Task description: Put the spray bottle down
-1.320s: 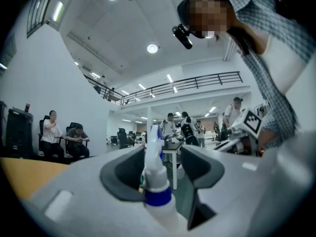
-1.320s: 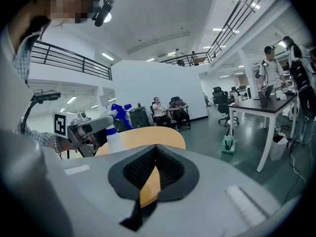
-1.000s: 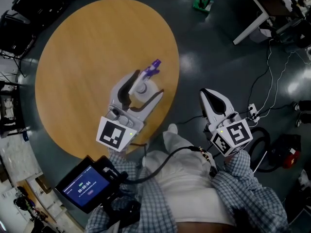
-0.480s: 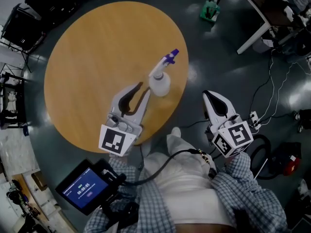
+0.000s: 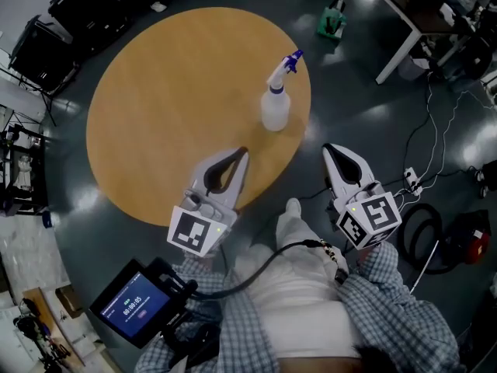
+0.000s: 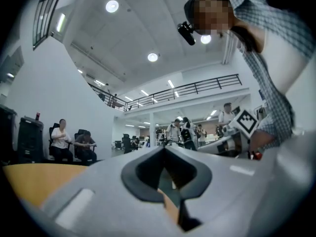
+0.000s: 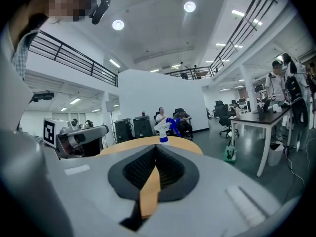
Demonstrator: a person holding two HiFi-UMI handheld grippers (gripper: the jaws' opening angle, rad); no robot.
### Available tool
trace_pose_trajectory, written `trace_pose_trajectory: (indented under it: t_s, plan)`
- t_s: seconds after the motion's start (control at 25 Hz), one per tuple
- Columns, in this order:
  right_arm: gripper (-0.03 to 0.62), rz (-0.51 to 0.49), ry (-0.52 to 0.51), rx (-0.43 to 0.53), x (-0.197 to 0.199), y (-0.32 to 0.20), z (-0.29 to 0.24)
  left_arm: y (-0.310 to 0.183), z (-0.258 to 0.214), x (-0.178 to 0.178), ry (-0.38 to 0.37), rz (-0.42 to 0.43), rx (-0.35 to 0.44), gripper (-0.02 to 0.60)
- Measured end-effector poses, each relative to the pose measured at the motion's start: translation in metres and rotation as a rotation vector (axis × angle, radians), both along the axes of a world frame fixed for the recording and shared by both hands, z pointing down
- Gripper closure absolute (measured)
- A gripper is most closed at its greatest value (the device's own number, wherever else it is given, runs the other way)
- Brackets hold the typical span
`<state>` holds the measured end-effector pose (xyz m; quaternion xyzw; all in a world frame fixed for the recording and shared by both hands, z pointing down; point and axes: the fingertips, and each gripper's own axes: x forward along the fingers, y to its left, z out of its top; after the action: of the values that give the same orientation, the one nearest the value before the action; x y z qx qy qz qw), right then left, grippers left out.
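A spray bottle [image 5: 276, 111] stands upright near the rim of a round wooden desk [image 5: 171, 92], free of both claws and touching neither. By the look of it the putting-down is done.

The left claw [image 5: 242, 153] hangs over the desk's near edge. Its jaws have just been closing and now meet at the tips, with nothing between them. From this claw the bottle lies ahead and a little to the right, apart from it with bare desk between. The left gripper view shows the same joined tips [image 6: 164, 148] but does not make the bottle out.

The right claw [image 5: 332, 148] is also closed and empty. It sits off the desk, over the dark floor [image 5: 365, 92], and from it the bottle lies ahead and to the left, across the desk's rim. In the right gripper view the bottle [image 7: 163, 128] rises just above the joined tips [image 7: 155, 147].

The bottle's long axis runs straight up, at right angles to both claws, which point roughly level. Its blue nozzle [image 5: 292, 59] aims away from the person and from both claws.

Of the two, the left claw appears somewhat nearer and is the only one over the desk. Any further move looks like a matter of keeping clear of the bottle, since a nudge could tip it off the rim.
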<state>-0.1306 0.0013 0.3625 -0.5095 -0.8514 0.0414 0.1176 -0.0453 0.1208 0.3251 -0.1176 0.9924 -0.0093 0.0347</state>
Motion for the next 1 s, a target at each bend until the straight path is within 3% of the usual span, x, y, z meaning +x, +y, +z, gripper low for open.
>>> trace_pose_trajectory:
  t_s: [0.32, 1.0]
  plan:
    - [0.591, 0.042, -0.028, -0.011, 0.037, -0.006, -0.011, -0.01, -0.006, 0.034, -0.008, 0.061, -0.013, 0.581]
    - [0.591, 0.027, -0.044, -0.016, 0.038, 0.002, -0.014, -0.012, -0.002, 0.034, -0.002, 0.07, -0.017, 0.581]
